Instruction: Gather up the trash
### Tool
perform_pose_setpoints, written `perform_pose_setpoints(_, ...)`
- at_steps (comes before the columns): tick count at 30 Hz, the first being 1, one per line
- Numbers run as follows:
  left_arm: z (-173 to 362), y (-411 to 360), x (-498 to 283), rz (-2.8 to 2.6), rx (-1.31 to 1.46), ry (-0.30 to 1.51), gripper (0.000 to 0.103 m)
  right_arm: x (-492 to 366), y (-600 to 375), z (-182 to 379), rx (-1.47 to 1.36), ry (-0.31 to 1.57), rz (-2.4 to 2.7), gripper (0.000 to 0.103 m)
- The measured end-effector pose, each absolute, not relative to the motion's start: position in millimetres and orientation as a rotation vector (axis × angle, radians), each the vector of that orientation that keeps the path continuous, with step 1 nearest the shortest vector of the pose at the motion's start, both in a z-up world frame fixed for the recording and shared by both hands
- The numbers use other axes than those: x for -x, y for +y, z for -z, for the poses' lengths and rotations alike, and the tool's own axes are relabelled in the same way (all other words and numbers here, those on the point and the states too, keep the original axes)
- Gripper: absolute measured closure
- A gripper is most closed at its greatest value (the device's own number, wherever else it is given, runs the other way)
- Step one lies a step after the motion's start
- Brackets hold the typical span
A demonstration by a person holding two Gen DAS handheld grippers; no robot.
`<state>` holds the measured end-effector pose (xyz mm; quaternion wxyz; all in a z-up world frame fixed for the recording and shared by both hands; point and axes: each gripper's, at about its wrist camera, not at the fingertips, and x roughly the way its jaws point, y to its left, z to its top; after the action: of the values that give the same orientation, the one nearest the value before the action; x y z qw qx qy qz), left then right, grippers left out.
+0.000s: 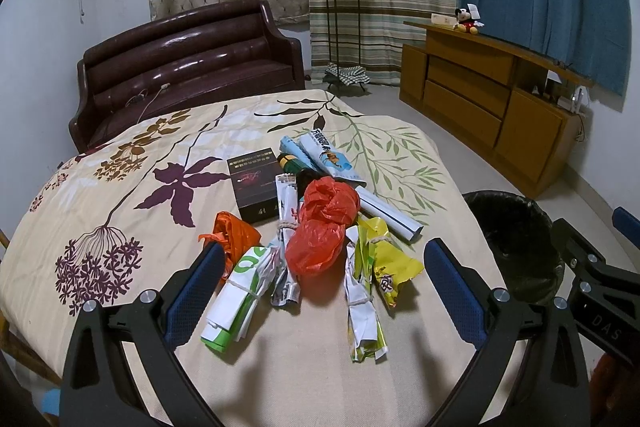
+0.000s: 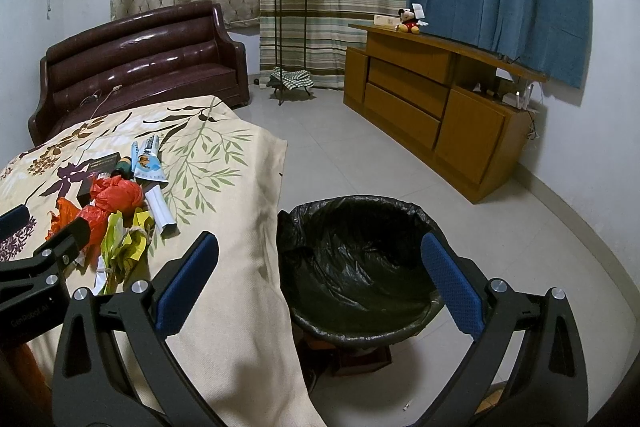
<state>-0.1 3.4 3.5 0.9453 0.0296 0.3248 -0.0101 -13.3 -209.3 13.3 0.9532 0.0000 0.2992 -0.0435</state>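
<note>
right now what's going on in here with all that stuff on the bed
A person holds a two-finger gripper in each hand, clearing trash off a bed. The left gripper hangs open over a pile of wrappers and bags, with a red plastic bag in the middle of it. The right gripper is open and empty above a bin lined with a black bag, which stands on the floor beside the bed. The bin looks empty; nothing is gripped yet.

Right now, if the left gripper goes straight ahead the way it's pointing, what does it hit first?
Most likely the red plastic bag in the trash pile; the open left gripper points straight at it, though depth is uncertain.
</note>
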Motion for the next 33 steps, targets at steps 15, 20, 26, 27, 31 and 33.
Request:
perform_pose_setpoints(15,-3.4,3.5,0.5,0.020,-0.060,0.665,0.006,13.8,-209.0,-12.8,-0.001,0.609,0.088,0.004)
perform_pose_setpoints(20,-2.8,3.1,0.8,0.020,-0.061,0.665,0.006,13.9,-208.0,-12.6,0.000,0.610,0.087,0.004)
perform_pose_setpoints(26,-2.3,3.2,3.0,0.023,-0.060,0.667,0.007,13.7,-210.9,-13.2,0.001,0.612,0.089,0.004)
perform_pose_setpoints(27,-2.3,3.3,3.3,0.023,-0.060,0.667,0.007,13.3,-210.7,-13.6,0.001,0.612,0.089,0.004)
perform_pose_setpoints(31,-2.6,3.8,3.8,0.024,-0.062,0.667,0.007,13.0,-216.5,-13.5,0.003,0.617,0.086,0.004)
perform_pose_setpoints(33,-2.2,2.9,3.6,0.025,-0.064,0.668,0.007,15.1,-215.0,-13.7,0.003,0.621,0.084,0.004)
